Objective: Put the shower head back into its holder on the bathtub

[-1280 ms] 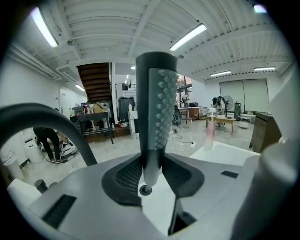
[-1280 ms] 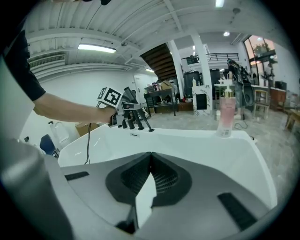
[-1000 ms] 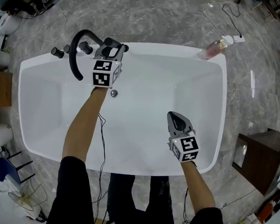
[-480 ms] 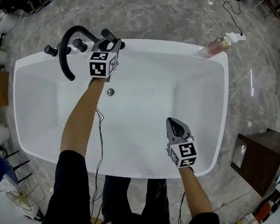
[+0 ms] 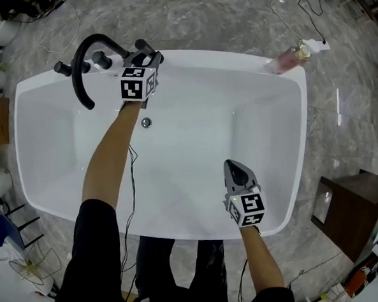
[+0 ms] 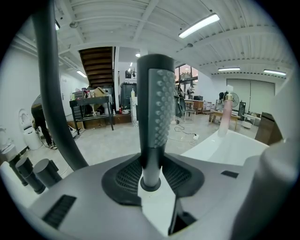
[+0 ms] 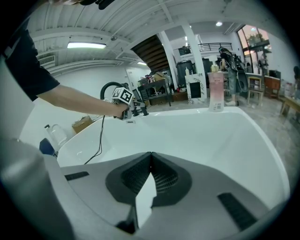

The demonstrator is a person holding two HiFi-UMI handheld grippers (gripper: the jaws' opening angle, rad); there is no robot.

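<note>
Starting at the far-left corner of the white bathtub (image 5: pixel 284 141), the head view picks out black tap knobs (image 5: pixel 61 67) and a black arched spout (image 5: pixel 81 64) curling over the rim. Just to their right, the left gripper (image 5: pixel 143 56) reaches in at arm's length and covers most of what it carries. Its own camera fills that gap: the shower head (image 6: pixel 157 117) stands upright dead centre, a grey stick with rows of little nubs down one face, and the jaws are clamped on its narrow lower shaft just above a dark collar (image 6: pixel 151 183). So the shower head sits at the tub's far rim beside the taps, gripped firmly. Whether its base is seated in the holder, neither view settles. Below the gripper, a small round metal fitting (image 5: pixel 146 123) shows on the tub's inner wall. Moving right, the right gripper (image 5: pixel 236 166) hovers over the near side of the basin, and its own view shows the jaws pressed together with nothing between them. That same view looks across the tub to the person's outstretched forearm (image 7: pixel 75 101) and the left gripper's marker cube (image 7: pixel 123 96). Further right, a pink bottle (image 5: pixel 286 61) rests on the far-right rim, upright in the right gripper view. A dark brown cabinet (image 5: pixel 358 207) stands on the marble floor, well apart from the tub.
</note>
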